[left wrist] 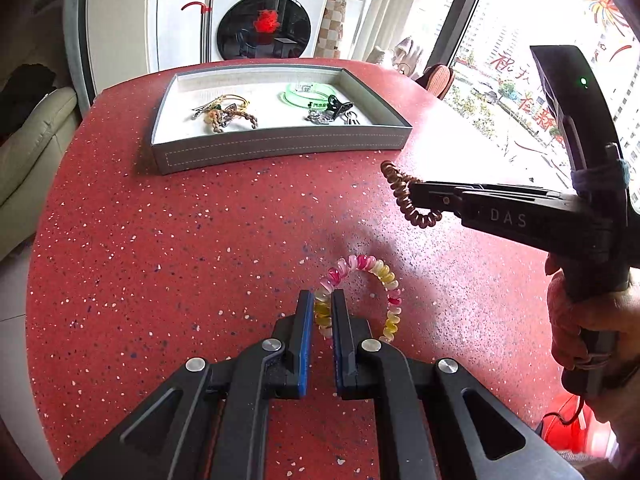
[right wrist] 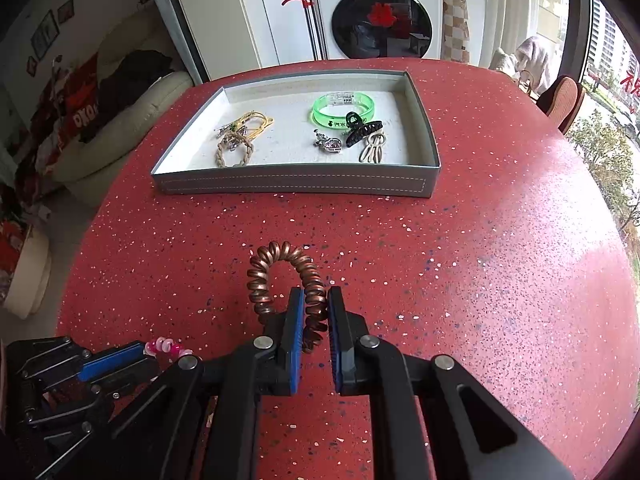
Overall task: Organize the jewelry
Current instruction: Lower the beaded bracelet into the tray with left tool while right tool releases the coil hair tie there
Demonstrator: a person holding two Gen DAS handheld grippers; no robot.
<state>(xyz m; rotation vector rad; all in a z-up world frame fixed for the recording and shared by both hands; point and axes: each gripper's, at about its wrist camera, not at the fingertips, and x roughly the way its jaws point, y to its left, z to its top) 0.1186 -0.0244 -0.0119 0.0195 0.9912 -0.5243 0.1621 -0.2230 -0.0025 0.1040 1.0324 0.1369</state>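
Note:
My left gripper (left wrist: pixel 322 300) is shut on a pink-and-yellow spiral hair tie (left wrist: pixel 386 276), held just above the red speckled table (left wrist: pixel 200 240). My right gripper (right wrist: pixel 316 296) is shut on a copper-brown spiral hair tie (right wrist: pixel 280 256); in the left wrist view the same copper-brown tie (left wrist: pixel 400 192) hangs from the right gripper's (left wrist: pixel 414 196) tips. A grey tray (right wrist: pixel 292 186) at the far side holds a green bangle (right wrist: pixel 343 110), a black claw clip (right wrist: pixel 362 128), braided and yellow cord bracelets (right wrist: pixel 240 140) and small charms. The left gripper (right wrist: pixel 140 350) shows at the lower left of the right wrist view with the pink tie (right wrist: pixel 166 348).
A washing machine (right wrist: pixel 380 16) and white cabinets stand behind the table. A cream sofa (left wrist: pixel 32 152) sits to the left, a window (left wrist: pixel 540 60) to the right. A hand (left wrist: pixel 584 320) holds the right gripper's handle. The grey tray (left wrist: pixel 280 148) lies ahead of both grippers.

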